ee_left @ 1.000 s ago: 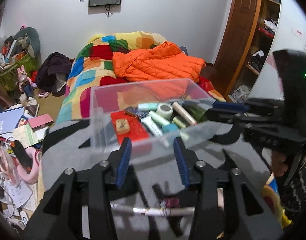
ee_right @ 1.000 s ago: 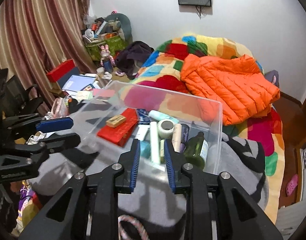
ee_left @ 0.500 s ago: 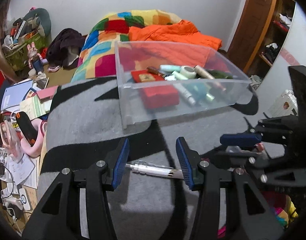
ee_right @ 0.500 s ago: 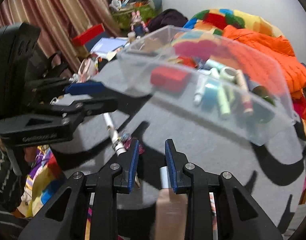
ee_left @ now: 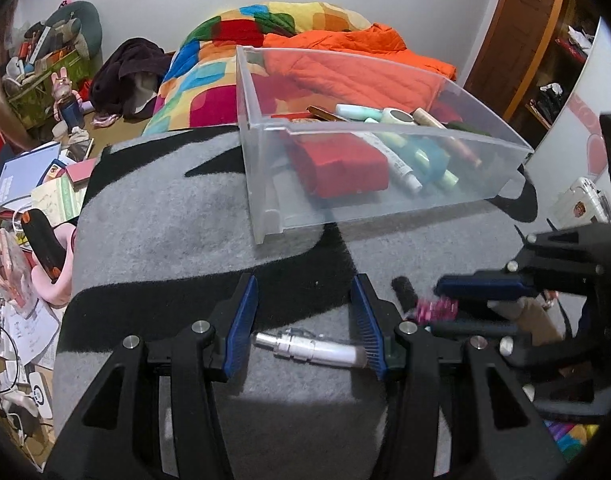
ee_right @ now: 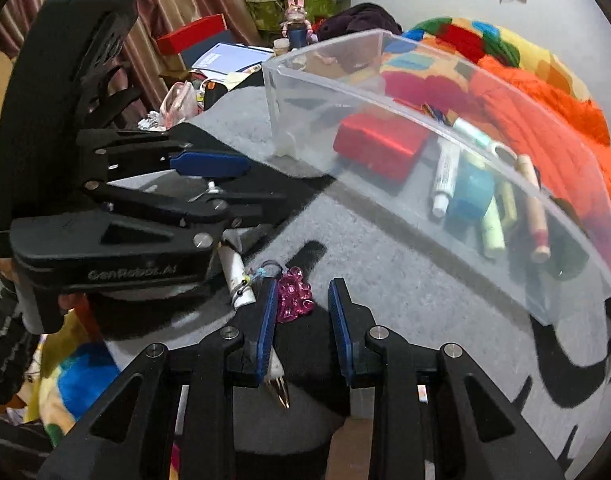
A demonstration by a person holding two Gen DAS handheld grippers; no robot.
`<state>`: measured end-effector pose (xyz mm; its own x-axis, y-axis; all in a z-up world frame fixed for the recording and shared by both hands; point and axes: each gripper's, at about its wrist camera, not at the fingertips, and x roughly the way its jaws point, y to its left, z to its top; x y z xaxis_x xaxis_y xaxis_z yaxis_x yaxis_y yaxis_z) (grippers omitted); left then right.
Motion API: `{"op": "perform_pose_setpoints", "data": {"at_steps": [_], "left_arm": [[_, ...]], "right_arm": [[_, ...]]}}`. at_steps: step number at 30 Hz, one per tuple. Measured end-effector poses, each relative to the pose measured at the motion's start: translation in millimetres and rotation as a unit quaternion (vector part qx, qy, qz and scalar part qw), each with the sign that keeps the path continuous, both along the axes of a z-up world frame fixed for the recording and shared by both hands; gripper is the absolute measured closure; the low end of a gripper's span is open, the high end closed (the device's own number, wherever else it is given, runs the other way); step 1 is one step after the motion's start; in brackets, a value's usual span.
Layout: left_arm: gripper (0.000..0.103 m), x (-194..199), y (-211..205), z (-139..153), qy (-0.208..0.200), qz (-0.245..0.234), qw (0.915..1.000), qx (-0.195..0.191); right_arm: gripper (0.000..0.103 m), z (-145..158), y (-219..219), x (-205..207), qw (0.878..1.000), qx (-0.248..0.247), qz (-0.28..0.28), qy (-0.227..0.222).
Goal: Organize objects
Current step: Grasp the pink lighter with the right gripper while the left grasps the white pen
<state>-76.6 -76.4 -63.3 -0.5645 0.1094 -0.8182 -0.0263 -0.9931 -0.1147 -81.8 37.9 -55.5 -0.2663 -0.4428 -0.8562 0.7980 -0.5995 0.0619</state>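
A clear plastic bin [ee_left: 385, 200] stands on a grey and black blanket [ee_left: 165, 240]. It holds a red box [ee_left: 341, 164], tubes and bottles. My left gripper [ee_left: 305, 320] is open, its fingers on either side of a white and silver pen-like tube [ee_left: 309, 350] lying on the blanket. My right gripper [ee_right: 301, 312] is open and low over the blanket, beside a pink crystal charm [ee_right: 293, 296] that seems tied to the tube's end [ee_right: 235, 272]. The bin also shows in the right wrist view [ee_right: 465, 168]. The right gripper also shows at the right of the left wrist view [ee_left: 485, 292].
A bed with a colourful quilt [ee_left: 209, 76] and an orange jacket [ee_left: 345, 60] lies behind the bin. Books, papers and toys [ee_left: 33, 184] clutter the floor at the left. A wooden door and shelves [ee_left: 545, 40] stand at the right.
Both grippers have dropped from bin height to the blanket in front of it. The left fingers now straddle the tube; the right has closed in on the pink charm.
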Motion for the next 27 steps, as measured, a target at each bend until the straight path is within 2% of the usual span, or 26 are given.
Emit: {"op": "perform_pose_setpoints", "data": {"at_steps": [1,6,12,19,27], "left_arm": [[0.055,1.9,-0.6,-0.9,0.002,0.0,1.0,-0.002],[0.055,12.1,-2.7,-0.3,0.017,0.002,0.9998,-0.005],[0.054,21.7,2.1,1.4,0.018,-0.005,0.9997,-0.018],[0.054,31.1,4.3,3.2,0.009,-0.009,0.9996,-0.023],[0.054,20.3,19.7,13.4,-0.007,-0.036,0.9993,0.003]], "right_arm": [[0.087,0.5,-0.1,0.9,1.0,0.002,-0.001,0.005],[0.089,1.4,4.4,-3.2,0.999,0.005,-0.024,0.022],[0.094,7.7,25.1,-14.7,0.996,0.014,-0.08,0.048],[0.094,39.1,48.9,-20.0,0.989,-0.023,-0.131,0.071],[0.094,81.2,67.7,-10.0,0.983,-0.067,-0.14,0.099]]}}
